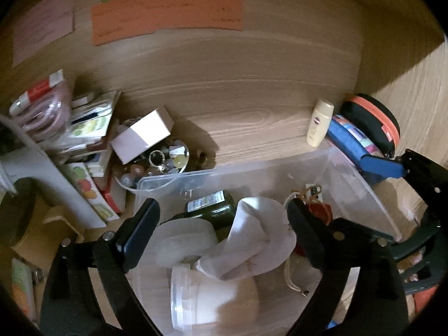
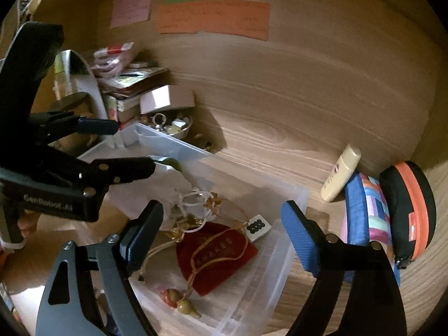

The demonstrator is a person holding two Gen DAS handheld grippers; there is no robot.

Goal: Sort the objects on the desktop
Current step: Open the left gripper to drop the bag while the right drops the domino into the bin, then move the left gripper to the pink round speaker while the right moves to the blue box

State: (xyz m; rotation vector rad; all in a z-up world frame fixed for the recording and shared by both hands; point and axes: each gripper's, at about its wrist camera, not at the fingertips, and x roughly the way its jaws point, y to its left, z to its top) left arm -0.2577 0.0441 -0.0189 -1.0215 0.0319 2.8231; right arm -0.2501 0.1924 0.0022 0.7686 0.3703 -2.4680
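Note:
A clear plastic bin [image 1: 179,176] stands on the wooden desk. In the left wrist view it holds a white cloth pouch [image 1: 252,238], a dark green bottle [image 1: 212,207], a tape roll [image 1: 182,240] and a clear tub [image 1: 201,299]. My left gripper [image 1: 222,207] hovers over them, open and empty. The right wrist view shows the bin's [image 2: 173,140] other end with a red pouch [image 2: 215,254], a mahjong tile [image 2: 257,226] and a gourd charm [image 2: 186,306]. Above these my right gripper [image 2: 221,210] is open, holding nothing. The left gripper [image 2: 126,147] appears at the left there.
To the bin's right, a cream bottle [image 2: 340,173] leans on a blue patchwork case [image 2: 361,210], with a black-and-orange case [image 2: 411,210] beside it. Left of the bin are a bowl of trinkets [image 1: 159,162], a white box [image 1: 142,134] and stacked booklets [image 1: 89,123]. Coloured notes [image 1: 168,14] hang on the back panel.

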